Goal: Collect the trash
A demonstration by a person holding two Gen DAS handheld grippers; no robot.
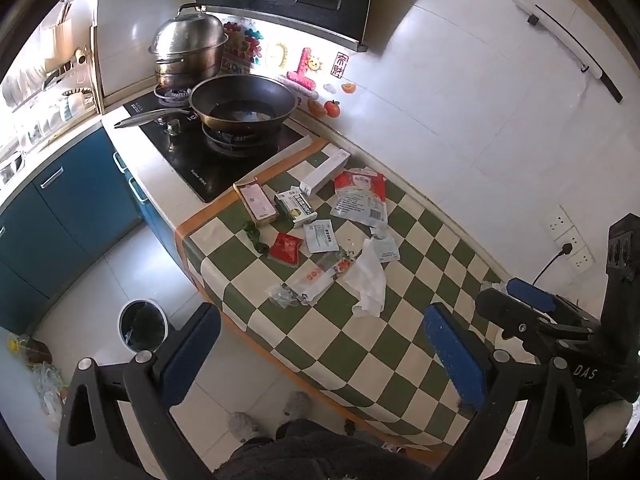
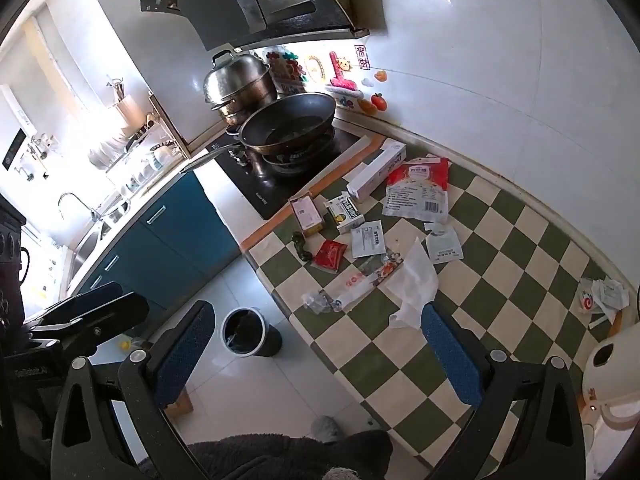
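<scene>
Trash status? Start at the claws

— Left claw [image 1: 320,354] and right claw [image 2: 318,354]: both spread wide, empty, tilted down above the counter [image 1: 400,344]. White tissue [image 2: 414,284] nearest; wrappers [image 1: 362,196] beyond. Bin [image 2: 246,330] waits on the floor beside, handy for drops
</scene>
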